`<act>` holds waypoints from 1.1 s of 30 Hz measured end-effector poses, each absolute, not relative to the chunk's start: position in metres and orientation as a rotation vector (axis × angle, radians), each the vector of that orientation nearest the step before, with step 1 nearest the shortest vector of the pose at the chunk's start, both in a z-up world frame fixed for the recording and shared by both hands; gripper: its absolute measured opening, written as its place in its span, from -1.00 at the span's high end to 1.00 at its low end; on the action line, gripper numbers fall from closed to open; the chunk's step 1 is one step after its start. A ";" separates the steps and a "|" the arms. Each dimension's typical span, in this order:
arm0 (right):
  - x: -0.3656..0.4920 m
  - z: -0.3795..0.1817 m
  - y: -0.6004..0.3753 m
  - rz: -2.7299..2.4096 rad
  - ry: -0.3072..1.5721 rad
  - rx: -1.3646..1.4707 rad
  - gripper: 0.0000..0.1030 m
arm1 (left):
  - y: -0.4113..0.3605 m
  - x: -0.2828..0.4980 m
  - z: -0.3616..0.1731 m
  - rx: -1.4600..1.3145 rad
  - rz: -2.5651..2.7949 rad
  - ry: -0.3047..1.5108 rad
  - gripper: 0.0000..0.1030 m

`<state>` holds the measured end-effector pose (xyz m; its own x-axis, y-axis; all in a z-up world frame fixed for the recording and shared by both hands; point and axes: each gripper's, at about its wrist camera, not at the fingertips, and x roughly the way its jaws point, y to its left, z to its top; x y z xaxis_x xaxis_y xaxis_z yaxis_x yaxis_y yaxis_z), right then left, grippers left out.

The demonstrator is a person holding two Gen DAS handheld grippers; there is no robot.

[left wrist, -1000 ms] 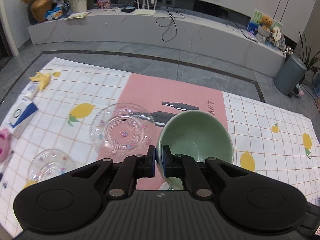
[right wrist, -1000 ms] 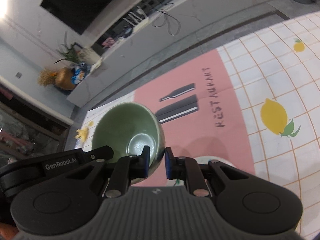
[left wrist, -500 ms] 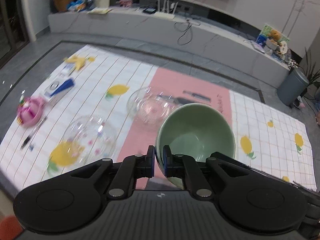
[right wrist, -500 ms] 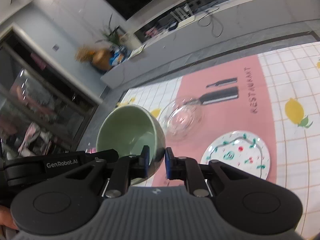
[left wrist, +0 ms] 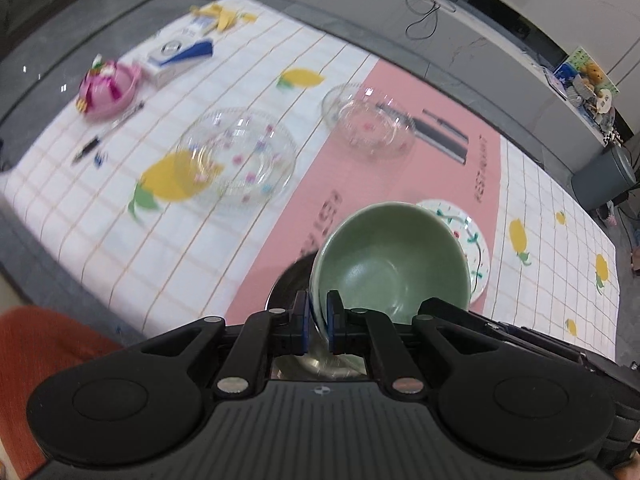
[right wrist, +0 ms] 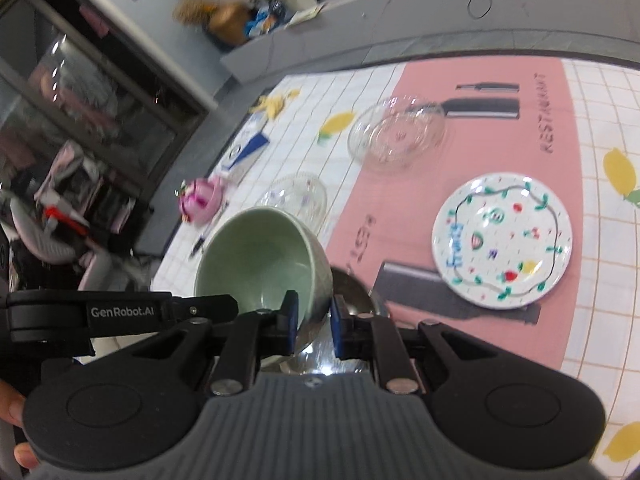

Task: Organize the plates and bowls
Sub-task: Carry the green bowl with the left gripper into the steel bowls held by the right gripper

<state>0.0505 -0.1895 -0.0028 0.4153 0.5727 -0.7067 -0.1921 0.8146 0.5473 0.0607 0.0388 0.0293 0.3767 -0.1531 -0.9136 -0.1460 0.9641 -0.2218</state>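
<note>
Grippers both clamp one green bowl [left wrist: 390, 264] by its rim: left gripper [left wrist: 318, 320] on its left side, right gripper [right wrist: 314, 320] on its right, above a steel bowl [right wrist: 352, 296], painted plate [right wrist: 502, 240] rightward.

Green bowl [left wrist: 390, 264] now over metal bowl [right wrist: 352, 292]

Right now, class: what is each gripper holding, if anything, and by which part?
Both hold the same green bowl by its rim: the left gripper and the right gripper each pinch the near edge, one finger inside, one outside.
</note>
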 end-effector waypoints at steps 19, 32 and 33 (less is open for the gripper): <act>0.044 -0.032 -0.179 0.543 1.176 0.312 0.71 | 0.045 0.049 -0.003 -0.306 -0.006 1.292 0.82; 0.052 -0.039 -0.174 0.532 1.189 0.260 0.71 | 0.037 0.062 -0.014 -0.268 0.008 1.322 0.83; 0.053 -0.039 -0.173 0.531 1.188 0.251 0.71 | 0.036 0.063 -0.015 -0.264 0.010 1.324 0.83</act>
